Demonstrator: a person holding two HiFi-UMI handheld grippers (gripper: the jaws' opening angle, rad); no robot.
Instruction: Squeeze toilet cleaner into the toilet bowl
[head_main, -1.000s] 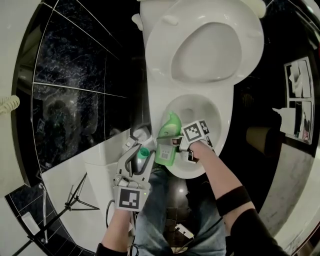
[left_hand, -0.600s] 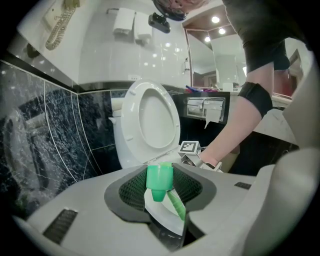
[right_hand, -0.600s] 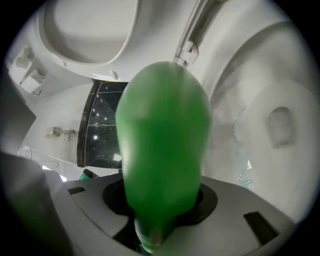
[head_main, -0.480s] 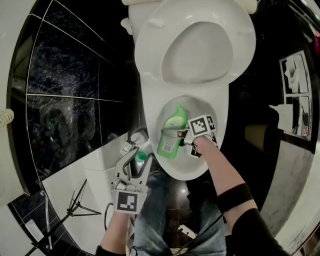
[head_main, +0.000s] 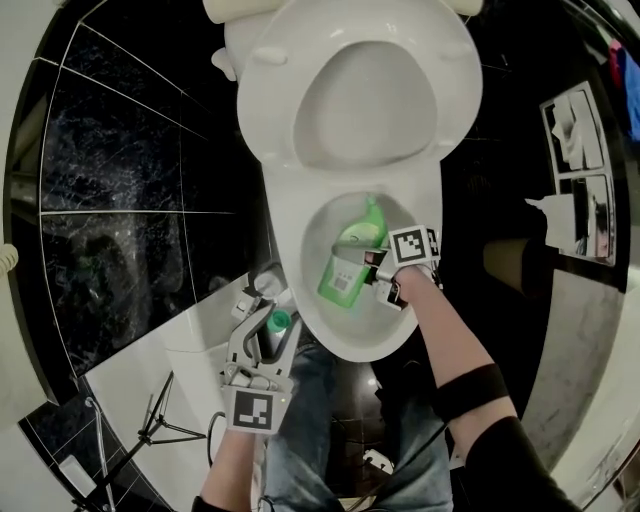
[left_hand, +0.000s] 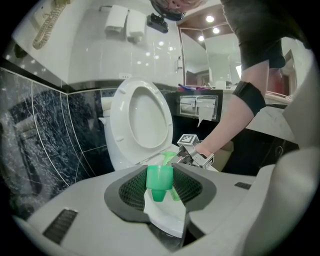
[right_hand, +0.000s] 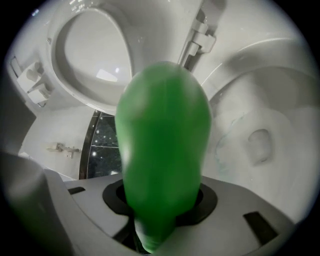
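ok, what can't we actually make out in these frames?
- Nozzle of the cleaner bottle: too small in the head view. In the right gripper view the blurred bottle body fills the frame. Whether anything is flowing into the toilet bowl cannot be told.
- Bottle label print: too small in the head view.
- White piece under the green cap: in the left gripper view, cannot tell what it is.

Black marble tiles (left_hand: 45, 130) line the wall — ceiling spotlights (left_hand: 210, 19) glow.
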